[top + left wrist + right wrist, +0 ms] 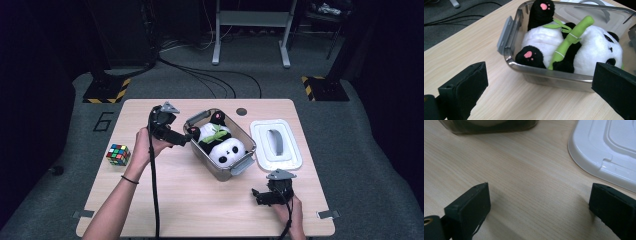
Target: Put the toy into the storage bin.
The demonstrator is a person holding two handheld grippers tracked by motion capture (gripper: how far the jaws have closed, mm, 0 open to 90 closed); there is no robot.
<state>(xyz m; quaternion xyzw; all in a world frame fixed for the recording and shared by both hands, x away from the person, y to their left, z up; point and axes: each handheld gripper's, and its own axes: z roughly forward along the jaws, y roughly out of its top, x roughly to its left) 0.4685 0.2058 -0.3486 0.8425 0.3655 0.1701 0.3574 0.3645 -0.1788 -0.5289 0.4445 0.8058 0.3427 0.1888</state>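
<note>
A plush panda point(222, 142) point(574, 47) holding a green bamboo stalk point(570, 41) lies inside a clear plastic box point(200, 155) point(549, 75) at the table's middle. My left gripper point(185, 140) point(539, 92) is open just left of the box's near wall, jaws wide apart with nothing between them. My right gripper point(260, 196) point(539, 212) is open low over bare wood near the front right. The box's white lid point(292, 160) point(604, 150) lies flat to the right of the box.
A Rubik's cube point(118, 154) sits at the table's left edge. A round dark grommet point(241, 111) is set in the table near the back. Cables and a metal stand are on the floor beyond.
</note>
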